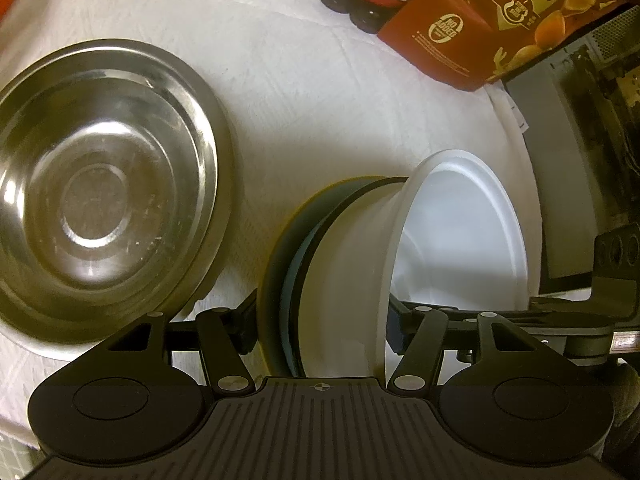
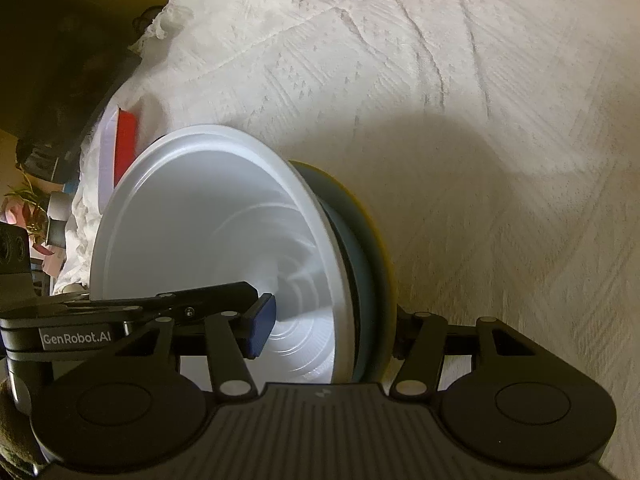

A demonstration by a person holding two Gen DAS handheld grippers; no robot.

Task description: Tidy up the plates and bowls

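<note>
Stack point(image 1: 344, 264) of white bowl on dark plates stands on edge, lower centre of both views; left gripper point(image 1: 320, 322) straddles it, wide; right gripper point(image 2: 328, 332) narrower, grip unclear; steel bowl point(image 1: 104, 196) left on cloth point(image 1: 304, 92).

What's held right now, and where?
White bowl against dark plate, on edge, sits between the jaws of left gripper and right gripper: one finger inside the bowl, one behind the plate. Pressing cannot be told.

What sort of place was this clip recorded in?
Probably a home dining or kitchen table: a white textured tablecloth, an egg carton box, and tableware such as a steel bowl and a white bowl.
</note>
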